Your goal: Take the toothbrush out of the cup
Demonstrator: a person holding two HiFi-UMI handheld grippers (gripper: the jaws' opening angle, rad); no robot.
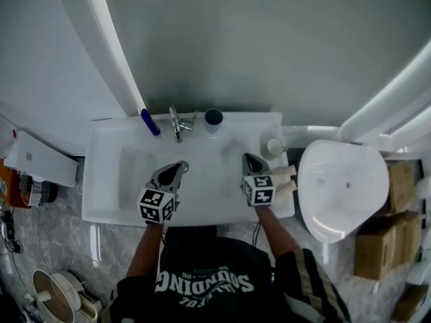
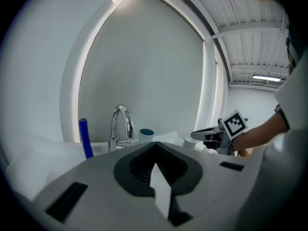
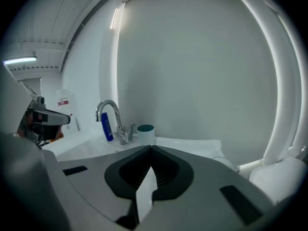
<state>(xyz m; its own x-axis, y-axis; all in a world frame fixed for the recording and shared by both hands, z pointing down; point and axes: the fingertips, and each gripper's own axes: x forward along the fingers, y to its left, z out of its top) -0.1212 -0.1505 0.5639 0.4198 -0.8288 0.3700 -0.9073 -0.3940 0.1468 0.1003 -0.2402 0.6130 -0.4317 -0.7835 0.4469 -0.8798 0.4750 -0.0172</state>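
Observation:
A white cup with a teal inside (image 1: 213,117) (image 2: 146,134) (image 3: 145,133) stands on the back ledge of the white sink (image 1: 108,180), right of the tap (image 1: 176,123). I see no toothbrush standing in it. A blue stick-like thing (image 1: 149,122) (image 2: 85,138) (image 3: 106,127) leans left of the tap. My left gripper (image 1: 180,167) (image 2: 155,146) hovers over the basin, jaws together and empty. My right gripper (image 1: 248,159) (image 3: 150,149) hovers over the sink's right half, short of the cup, also shut with nothing in it.
A small white pot (image 1: 274,147) sits on the sink's right end. A white toilet (image 1: 343,187) stands right of the sink, with cardboard boxes (image 1: 384,241) beyond it. A white box (image 1: 37,160) is mounted to the left. The wall mirror rises behind the tap.

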